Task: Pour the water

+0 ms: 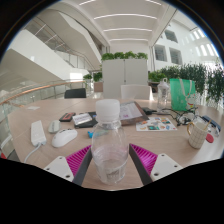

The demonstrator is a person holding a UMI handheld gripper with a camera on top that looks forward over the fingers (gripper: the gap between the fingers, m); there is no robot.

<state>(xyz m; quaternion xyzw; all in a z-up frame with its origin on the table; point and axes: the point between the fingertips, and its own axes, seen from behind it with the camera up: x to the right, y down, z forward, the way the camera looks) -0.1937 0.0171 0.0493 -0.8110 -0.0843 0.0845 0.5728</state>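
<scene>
While the view looks forward along the two fingers, a clear plastic bottle (109, 145) with a white screw cap stands upright between them, near and central over the pale wooden table (30, 112). Its wall is ribbed and see-through, and the shoulder narrows to the cap; whether water is inside cannot be told, since no level line shows through the plastic. The gripper (110, 160) has its fingers closed in on the bottle, each magenta pad (80, 157) lying against a side of the body with no gap showing, so the bottle looks clamped. The bottle's base is cut off from sight below the fingers, so whether it rests on the table cannot be told. To the left on the table lie a white computer mouse (63, 138) and a white remote-like device (38, 131), with a small dark item just beyond them that is too small to name. Further back stand a white box (135, 92) and a tall glass (164, 93), whose contents cannot be made out. To the far right stands a green container (181, 95), and near right a white cup (197, 134) among cables and papers; what the cup holds is hidden. Plants (205, 78) line the far right behind the table.
</scene>
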